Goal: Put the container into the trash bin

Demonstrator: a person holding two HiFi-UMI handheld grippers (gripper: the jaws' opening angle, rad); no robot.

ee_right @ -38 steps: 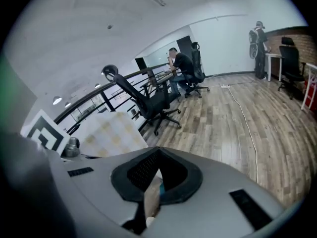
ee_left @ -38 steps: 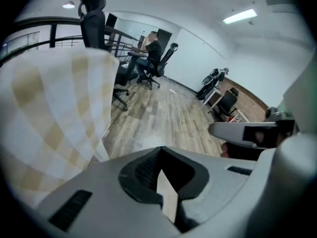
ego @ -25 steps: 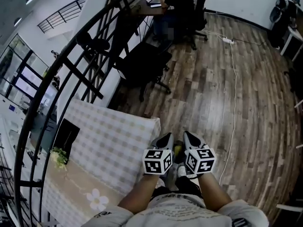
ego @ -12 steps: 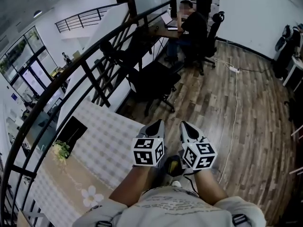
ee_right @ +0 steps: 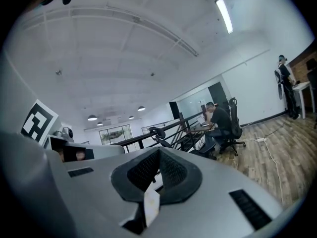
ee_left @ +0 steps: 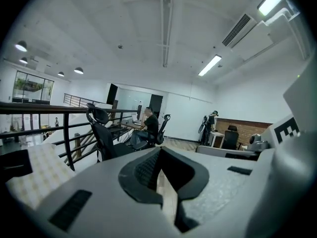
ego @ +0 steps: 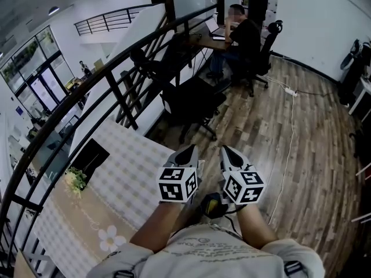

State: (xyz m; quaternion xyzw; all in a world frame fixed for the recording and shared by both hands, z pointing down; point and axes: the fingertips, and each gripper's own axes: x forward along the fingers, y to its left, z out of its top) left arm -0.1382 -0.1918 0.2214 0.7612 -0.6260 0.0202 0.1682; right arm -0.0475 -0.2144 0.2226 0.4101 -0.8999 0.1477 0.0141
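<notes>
Left gripper (ee_left: 159,155): jaws closed together with only a thin slit between them, nothing gripped. Right gripper (ee_right: 158,155): jaws likewise closed, empty. In the head view both sit side by side, near but apart, just off the nearest corner of the checked table (ego: 124,175), above the wooden floor (ego: 272,138). A dark-and-yellow object (ego: 211,204) lies below between them; whether it is the container cannot be told.

My head camera looks steeply down and forward, with my left gripper (ego: 188,150) and right gripper (ego: 227,151) near at 6 o'clock. Each gripper's camera sits close behind its jaws, facing forward and tilted up. All three share the seated person (ego: 240,30), around 1 o'clock in the head view.
</notes>
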